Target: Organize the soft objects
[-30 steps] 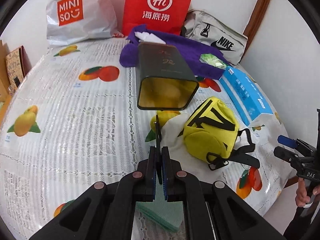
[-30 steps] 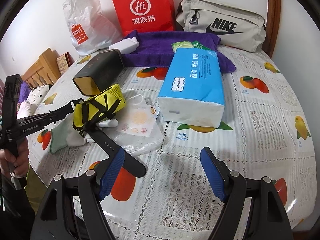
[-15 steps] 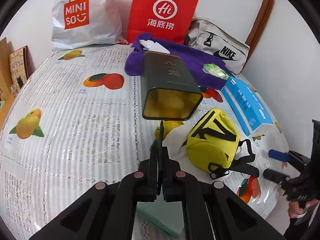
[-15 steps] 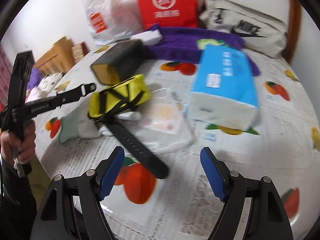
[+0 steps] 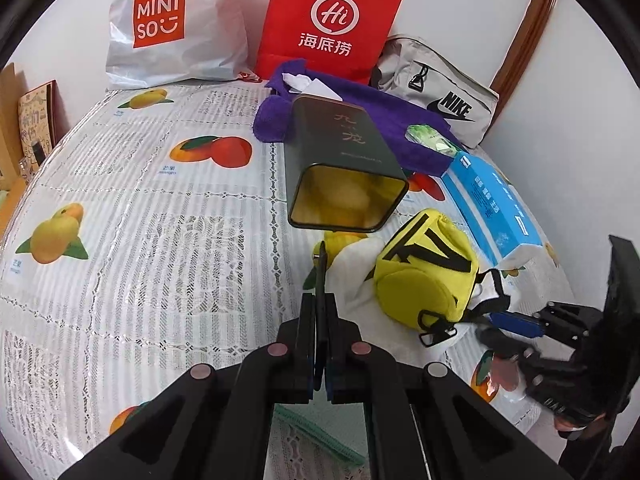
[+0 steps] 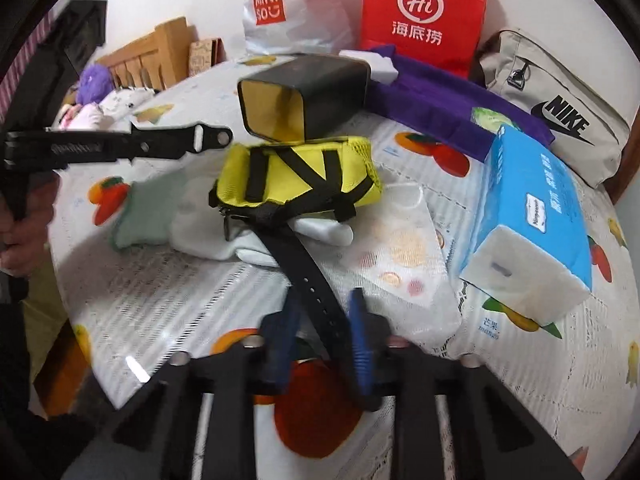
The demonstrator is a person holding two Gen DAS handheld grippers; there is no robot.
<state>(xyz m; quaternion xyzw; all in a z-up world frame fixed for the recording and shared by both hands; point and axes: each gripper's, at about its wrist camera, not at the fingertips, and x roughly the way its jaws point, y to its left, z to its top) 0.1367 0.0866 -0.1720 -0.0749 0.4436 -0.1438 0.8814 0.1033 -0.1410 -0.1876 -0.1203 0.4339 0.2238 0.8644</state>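
A yellow pouch (image 6: 296,178) with black straps lies on a white cloth (image 6: 248,244); it also shows in the left wrist view (image 5: 424,276). Its wide black strap (image 6: 316,296) runs toward me between my right gripper's (image 6: 322,324) blue pads, which are narrowed around it with small gaps on both sides. My left gripper (image 5: 320,320) is shut, hovering left of the pouch above a green cloth (image 5: 320,436). A dark open tin (image 5: 344,168) lies on its side behind the pouch.
A blue tissue pack (image 6: 532,216) lies right of the pouch. A purple towel (image 6: 448,100), a Nike bag (image 6: 560,108), a red paper bag (image 6: 420,16) and a white Miniso bag (image 5: 172,24) sit at the back. A clear plastic bag (image 6: 408,248) lies beside the strap.
My right gripper has moved left to the pouch's black strap and its jaws have narrowed from wide open. My left gripper stays shut and has shifted slightly.
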